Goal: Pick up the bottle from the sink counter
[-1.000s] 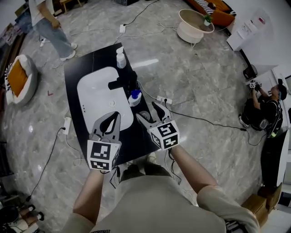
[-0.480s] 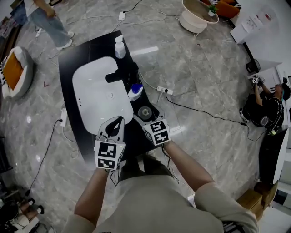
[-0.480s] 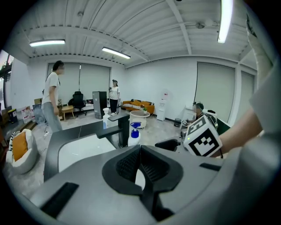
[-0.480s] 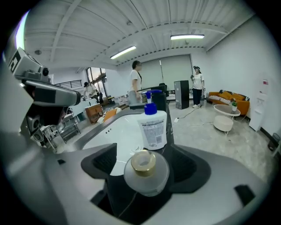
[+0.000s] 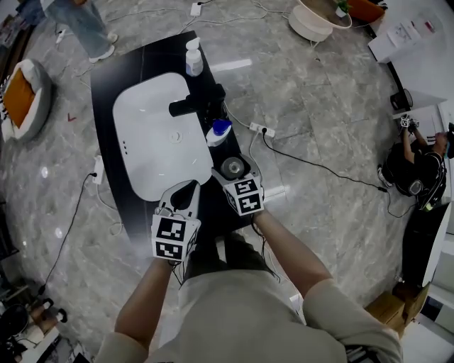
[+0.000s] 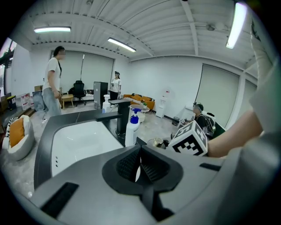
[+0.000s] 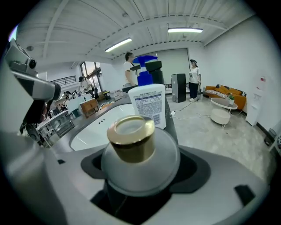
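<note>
**Right claw straddles gold-capped bottle at the sink**

From the head camera, a person holds a claw in each hand over a black worktop [image 5: 142,64] with a white basin [image 5: 152,142] sunk into it; the right claw [image 5: 233,174] stands spread wide around the gold-capped bottle [image 7: 131,139], a round frosted flask upright on the worktop at about 4 o'clock from the basin, close to the worktop's right edge; its jaws have just been opening, and in the right claw's own view the bottle fills the gap between them, the dark pads [image 7: 191,173] flanking its sides without visibly pressing on it.

The left claw [image 6: 140,165] is closed, its ribbed pads meeting with nothing between them; it hovers over the basin's near rim at 6 o'clock, and lies at about 8 o'clock from the right claw.

A blue-capped pump bottle [image 5: 219,132] stands near the gold-capped bottle at its 12 o'clock; the black faucet [image 5: 191,106] rises at 11 o'clock from the pump bottle, its spout reaching over the basin; a white dispenser [image 5: 193,58] sits at the worktop's far end, at 12 o'clock from the faucet.

On the grey marble floor [image 5: 319,106] a power strip [image 5: 257,130] lies at 3 o'clock from the pump bottle, its cable trailing away; a seated person [image 5: 418,166] shows at the frame's 3 o'clock edge, and a standing person [image 5: 81,21] at 11 o'clock.
</note>
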### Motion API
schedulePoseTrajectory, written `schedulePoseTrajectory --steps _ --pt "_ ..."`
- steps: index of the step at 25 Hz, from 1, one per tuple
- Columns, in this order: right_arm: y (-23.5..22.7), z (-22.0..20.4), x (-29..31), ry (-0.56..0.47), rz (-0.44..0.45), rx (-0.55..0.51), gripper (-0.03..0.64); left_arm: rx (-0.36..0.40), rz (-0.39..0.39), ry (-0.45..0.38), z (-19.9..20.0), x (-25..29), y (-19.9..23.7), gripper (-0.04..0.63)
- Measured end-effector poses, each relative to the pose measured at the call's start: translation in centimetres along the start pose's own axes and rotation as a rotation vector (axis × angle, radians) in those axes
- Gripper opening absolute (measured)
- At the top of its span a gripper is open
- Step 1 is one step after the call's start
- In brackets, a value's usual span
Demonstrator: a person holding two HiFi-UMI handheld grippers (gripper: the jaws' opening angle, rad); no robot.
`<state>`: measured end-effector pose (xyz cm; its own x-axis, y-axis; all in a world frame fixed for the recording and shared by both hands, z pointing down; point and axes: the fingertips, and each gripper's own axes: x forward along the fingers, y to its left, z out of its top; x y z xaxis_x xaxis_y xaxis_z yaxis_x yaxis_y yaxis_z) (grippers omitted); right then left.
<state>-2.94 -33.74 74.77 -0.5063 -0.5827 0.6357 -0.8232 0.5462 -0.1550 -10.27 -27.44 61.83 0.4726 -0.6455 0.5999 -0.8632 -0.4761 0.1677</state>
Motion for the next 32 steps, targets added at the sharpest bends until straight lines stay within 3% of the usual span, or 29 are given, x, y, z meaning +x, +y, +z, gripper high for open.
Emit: schedulePoseTrajectory --steps 7,14,23,32 --pt "-0.3 -0.2 0.2 0.007 -0.025 -0.048 0.328 -0.008 -0.001 0.006 -0.4 0.0 0.3 0.008" --pt "0.1 1.1 -1.0 -0.017 0.005 -0.054 0.328 -0.001 0.009 -0.009 0.2 -0.5 0.8 0.008" --pt "2.1 10.2 -8.4 -0.136 0.022 -0.107 0.327 0.072 0.039 -0.066 4.2 -3.8 0.6 0.008" --pt "4.4 17.8 -18.8 -0.217 0.028 -0.151 0.327 0.159 0.056 -0.216 11.5 -9.7 -1.4 0.008"
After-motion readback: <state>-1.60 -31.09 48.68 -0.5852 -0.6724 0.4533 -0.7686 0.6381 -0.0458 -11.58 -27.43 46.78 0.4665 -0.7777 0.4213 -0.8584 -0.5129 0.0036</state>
